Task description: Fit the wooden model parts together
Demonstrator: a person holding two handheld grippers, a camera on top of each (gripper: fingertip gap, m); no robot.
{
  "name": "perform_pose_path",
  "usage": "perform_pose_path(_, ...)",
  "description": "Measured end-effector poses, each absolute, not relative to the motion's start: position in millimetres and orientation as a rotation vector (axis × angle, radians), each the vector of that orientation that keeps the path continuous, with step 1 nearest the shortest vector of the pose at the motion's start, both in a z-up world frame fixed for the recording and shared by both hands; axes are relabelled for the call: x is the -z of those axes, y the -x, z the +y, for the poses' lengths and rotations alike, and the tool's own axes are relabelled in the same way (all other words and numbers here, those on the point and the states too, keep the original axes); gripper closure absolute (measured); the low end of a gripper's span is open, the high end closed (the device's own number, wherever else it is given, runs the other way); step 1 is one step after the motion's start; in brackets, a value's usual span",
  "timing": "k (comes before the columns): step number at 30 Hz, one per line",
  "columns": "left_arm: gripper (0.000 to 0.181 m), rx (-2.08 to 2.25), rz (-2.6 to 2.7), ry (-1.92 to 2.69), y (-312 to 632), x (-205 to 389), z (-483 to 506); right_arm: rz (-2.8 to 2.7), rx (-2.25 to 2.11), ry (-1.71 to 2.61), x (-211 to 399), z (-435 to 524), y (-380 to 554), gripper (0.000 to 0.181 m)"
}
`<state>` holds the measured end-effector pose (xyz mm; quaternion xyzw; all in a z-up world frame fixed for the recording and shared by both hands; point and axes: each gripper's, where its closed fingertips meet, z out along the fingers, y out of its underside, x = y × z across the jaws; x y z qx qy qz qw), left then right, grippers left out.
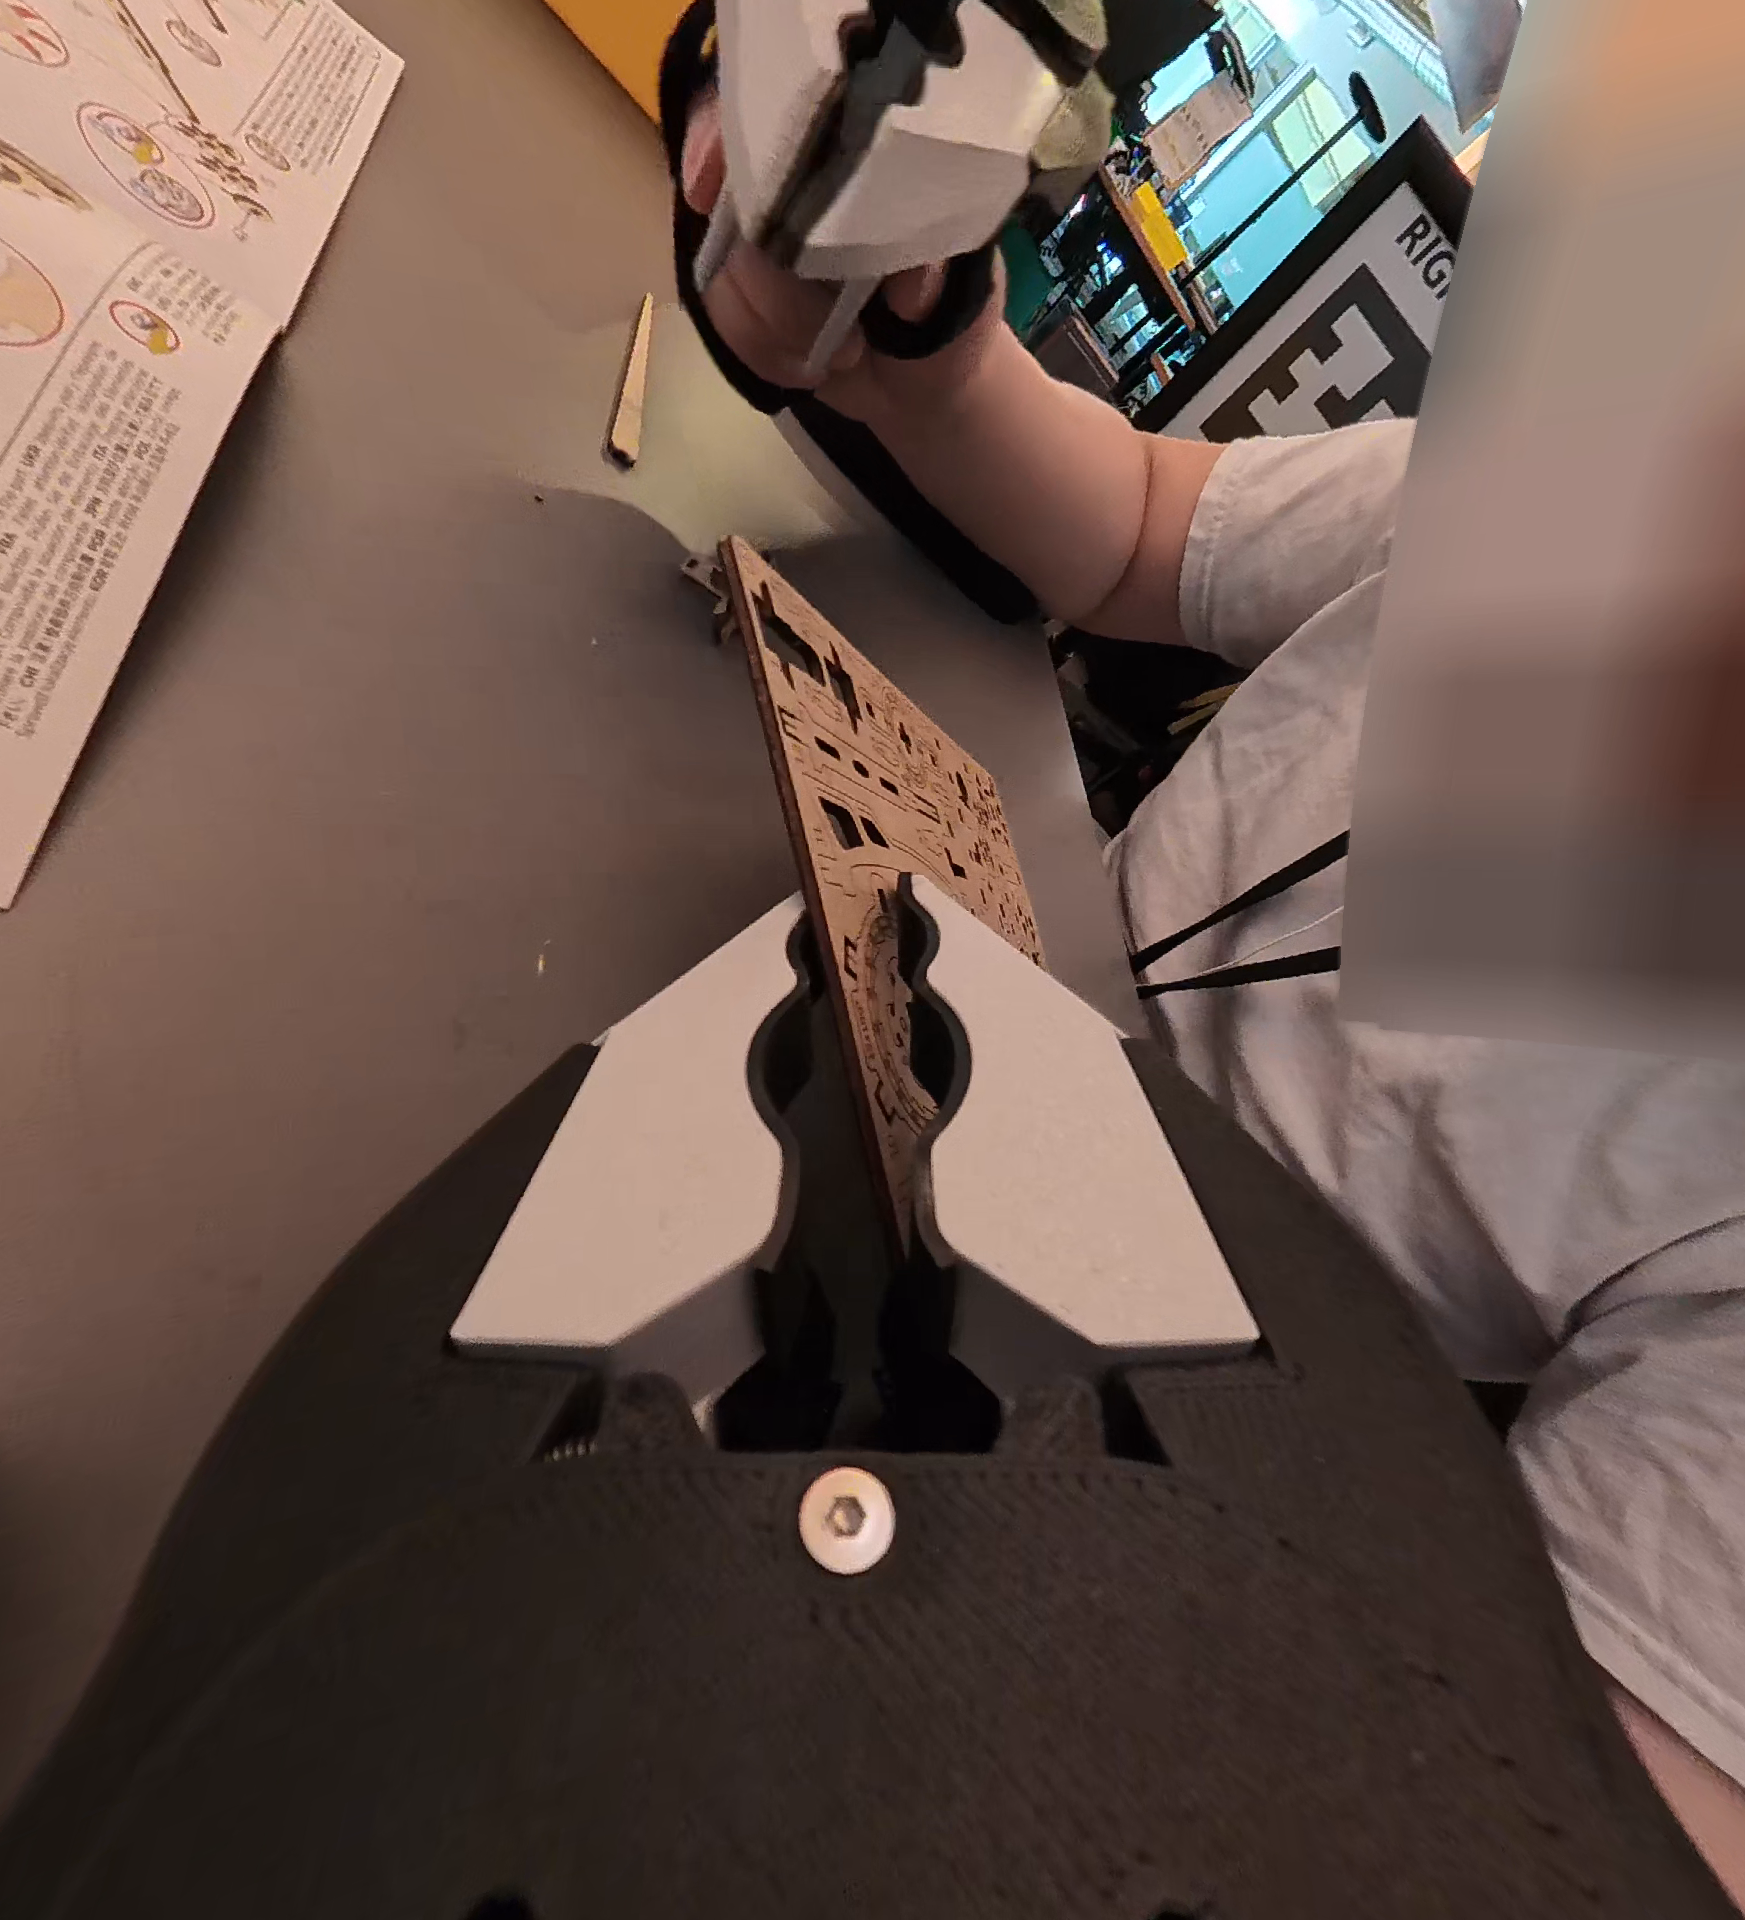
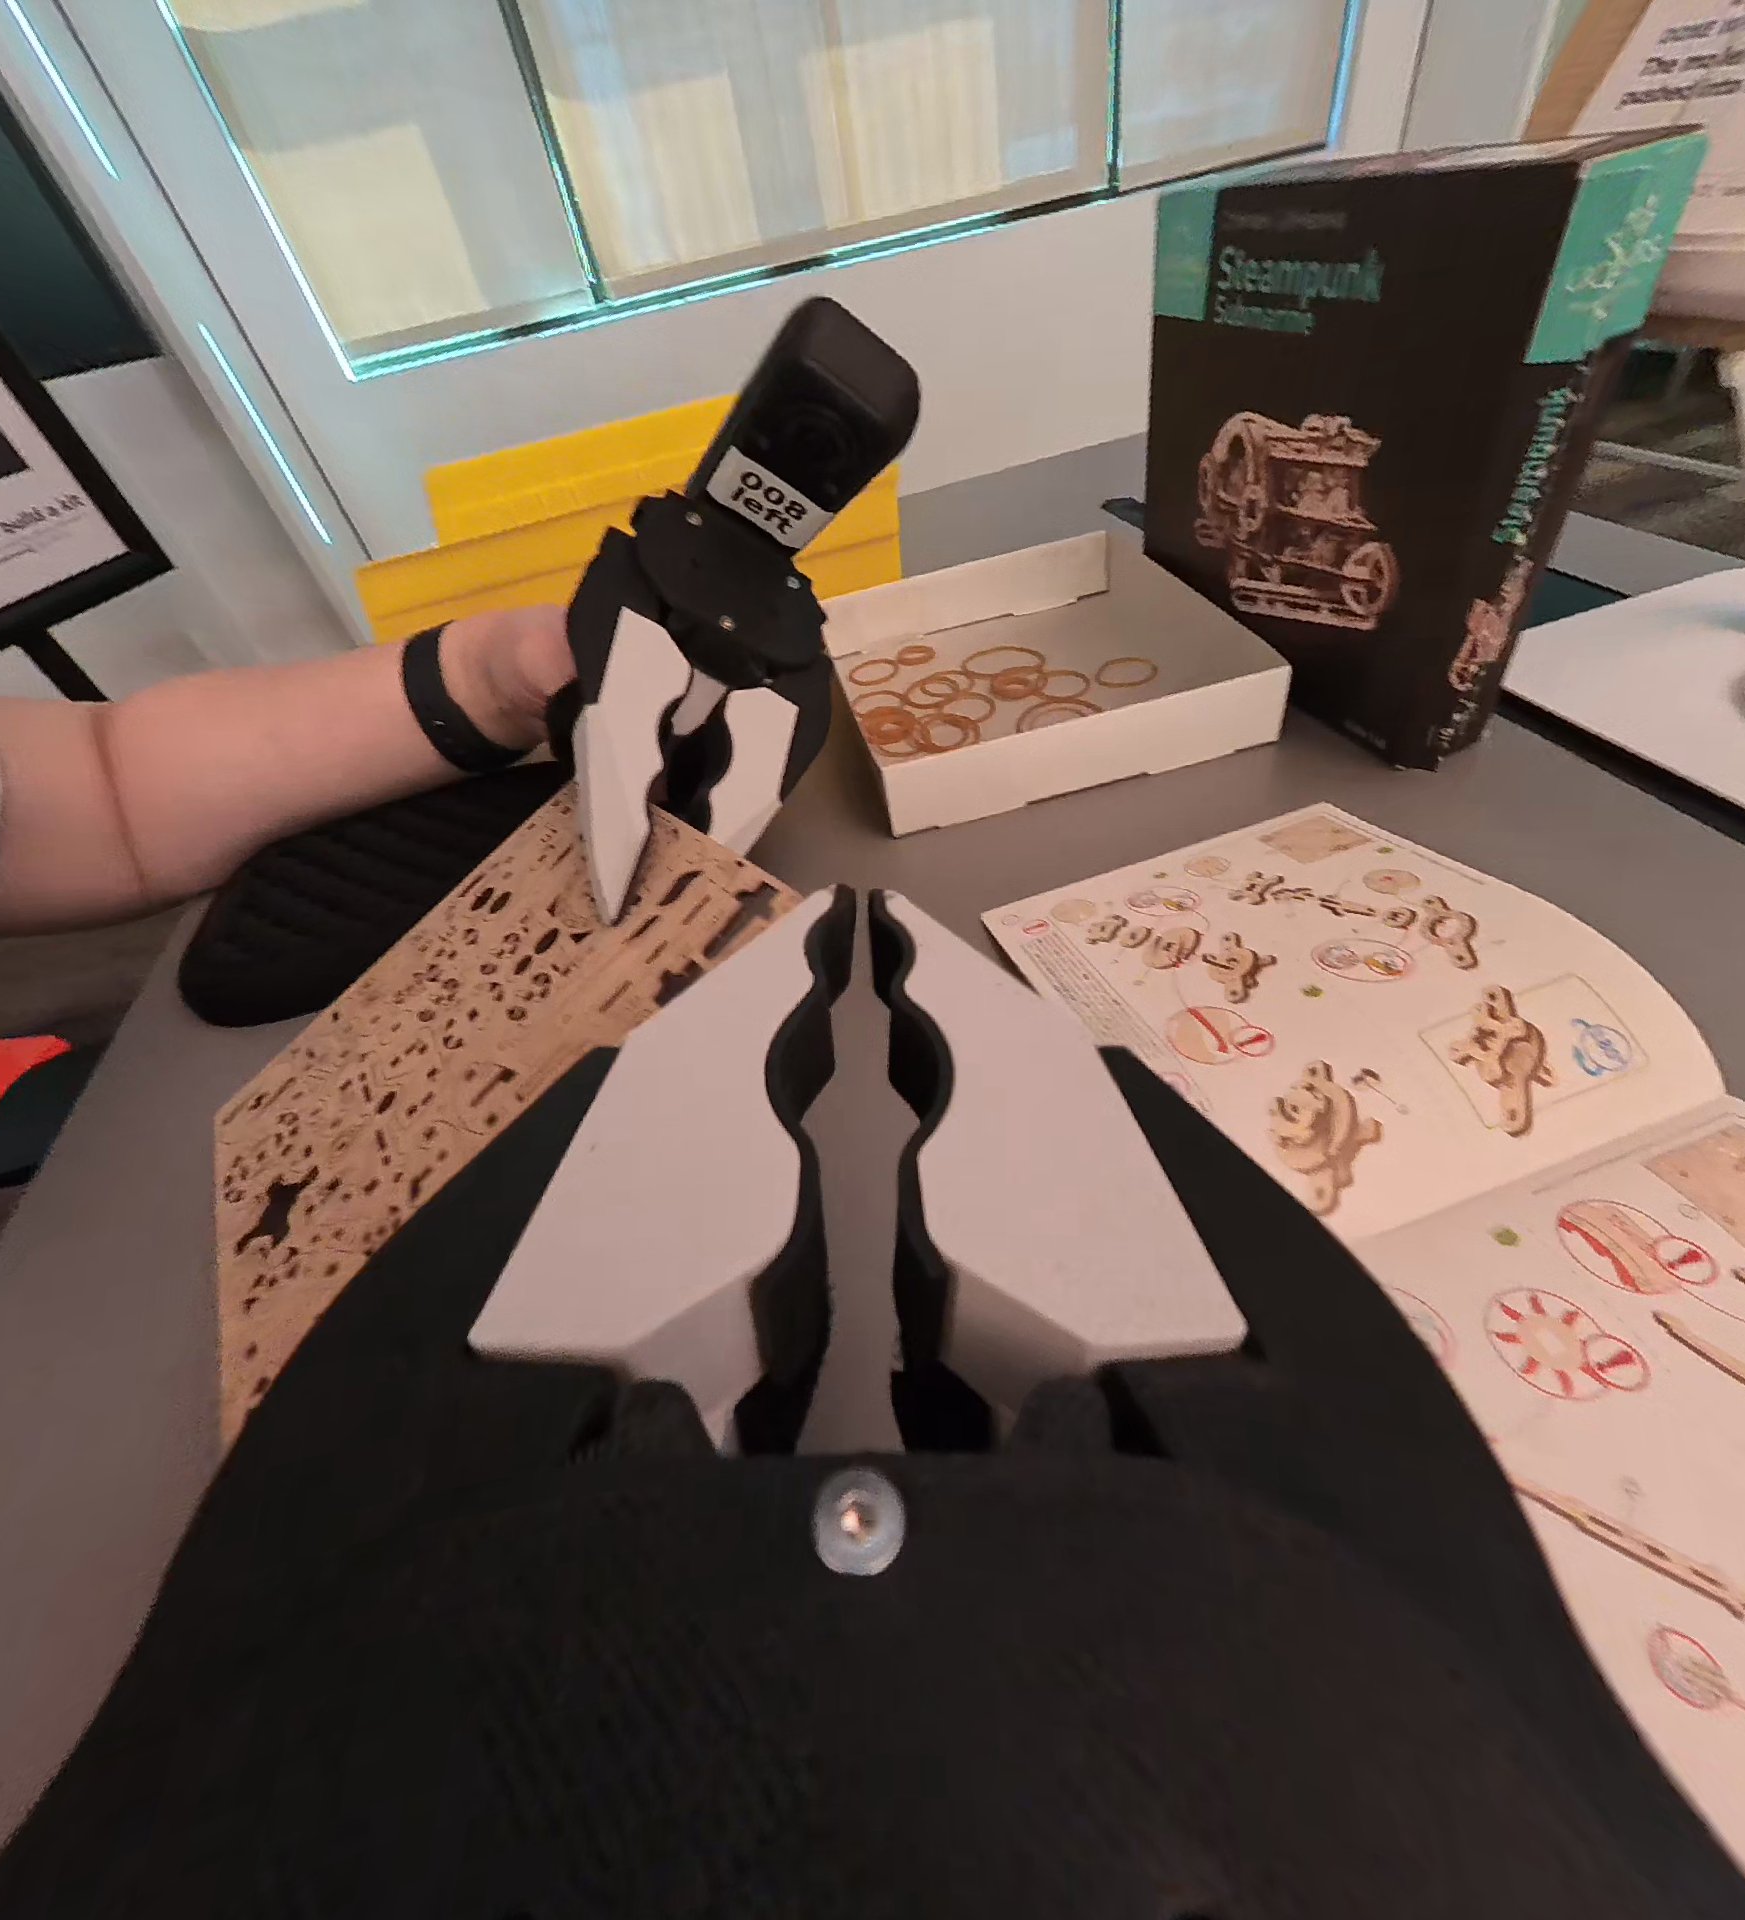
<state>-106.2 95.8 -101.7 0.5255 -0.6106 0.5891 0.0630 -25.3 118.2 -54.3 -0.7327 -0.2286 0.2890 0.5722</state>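
So the left gripper (image 1: 863,1049) is clamped on one edge of the wooden sheet (image 1: 878,790), the laser-cut board the parts pop out of. In the left wrist view the sheet sits nearly edge-on between the jaws and runs away toward 12 o'clock, its long axis roughly in line with the fingers and its far corner down near the grey surface (image 1: 380,727). From the right wrist view it's lying low over the surface and fanning out toward 7 o'clock, with the left gripper pinching its far edge at about 11 o'clock.

The right gripper (image 2: 855,904) is almost closed, just a thin slit between the tips, and nothing in it that I can see. It's hanging above the sheet, which lies just ahead of it and to its lower left.

Further out: the instruction booklet (image 2: 1367,1039) is open at 3 o'clock in the right wrist view, a shallow white tray (image 2: 1086,769) of rubber bands (image 2: 961,691) at 1 o'clock, and the kit box (image 2: 1367,436) standing behind that. There's also a loose thin wooden strip (image 1: 632,384) lying on the surface past the sheet, near 11 o'clock in the left wrist view.

My guess is that the left one is just steadying the sheet, so the free right gripper is the nearer one to go down and forward-left to push a part out.
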Motion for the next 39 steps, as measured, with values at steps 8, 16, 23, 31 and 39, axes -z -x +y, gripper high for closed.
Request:
perform_pose_path(8,0.171,-1.761,-1.876,-1.579,108.6,98.7,93.4,-0.590,-0.741,1.725,50.9,108.9,42.9,0.174)
perform_pose_path(16,0.172,-1.757,-1.870,-1.593,110.1,99.6,98.1,-0.595,-0.829,1.760,54.9,105.8,54.1,0.152)
perform_pose_path(23,0.171,-1.762,-1.884,-1.588,109.8,98.3,97.2,-0.660,-0.775,1.902,80.5,101.1,75.2,0.140)
perform_pose_path(31,0.171,-1.751,-1.875,-1.600,109.4,100.7,98.0,-0.815,-0.613,1.970,102.2,97.5,81.9,0.132)
perform_pose_path(39,0.170,-1.722,-1.904,-1.605,109.2,103.2,95.0,-0.832,-0.544,1.959,102.3,100.2,79.8,0.129)
